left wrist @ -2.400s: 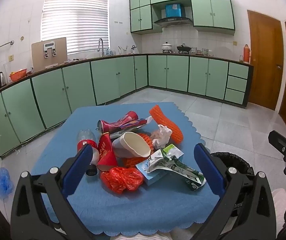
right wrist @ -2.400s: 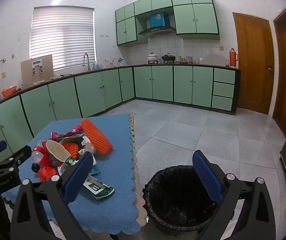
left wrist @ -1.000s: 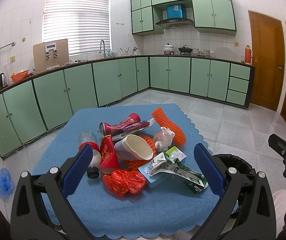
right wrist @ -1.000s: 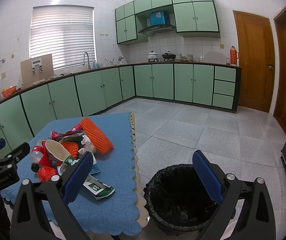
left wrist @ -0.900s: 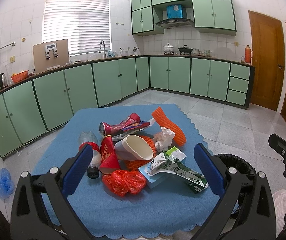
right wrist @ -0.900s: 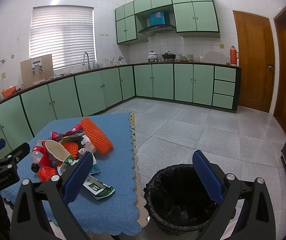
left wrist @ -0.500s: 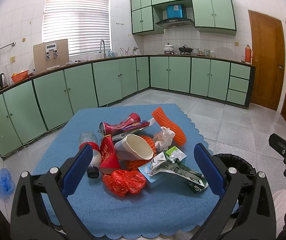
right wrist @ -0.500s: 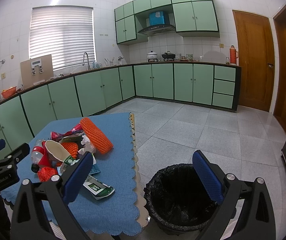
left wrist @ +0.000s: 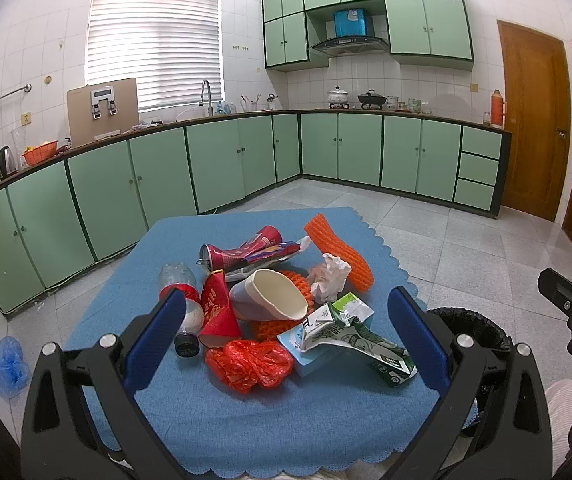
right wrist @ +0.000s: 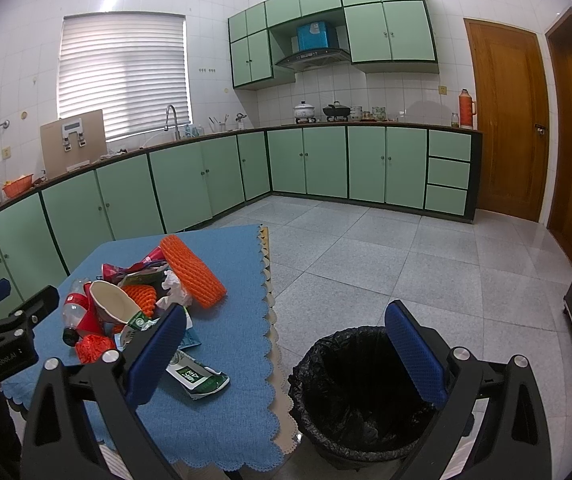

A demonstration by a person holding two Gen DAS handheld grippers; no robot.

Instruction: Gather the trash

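A table (left wrist: 245, 432) under a blue cloth carries all the trash in one heap near its middle; beside its right edge, on the floor, stands a bin (right wrist: 358, 392) lined with a black bag, which looks empty as far as its dark inside shows.

In the heap, from bigger to smaller: an orange foam net (left wrist: 338, 254) lying along the far right side, a white cup (left wrist: 269, 298) on its side with its mouth toward the camera, a crushed red can (left wrist: 241, 250) behind it, a clear bottle (left wrist: 179, 300) with a red label pointing its cap toward the near left, a flattened green-and-white carton (left wrist: 358, 340), a red paper cup (left wrist: 215, 312), a red bag (left wrist: 249, 364) crumpled nearest the front edge, and a wad of white paper (left wrist: 332, 276).

The left gripper (left wrist: 286, 332) faces the heap squarely from the near side, the pile straight ahead and framed between its fingers. The red bag and the carton lie closest to it, and the carton's long axis runs across the gripper's line, slanting down to the right. The right gripper (right wrist: 286, 348) points past the table's corner toward the bin, so the left looks the nearer one for a first pick.

Both grippers stand wide apart, holding and touching nothing.
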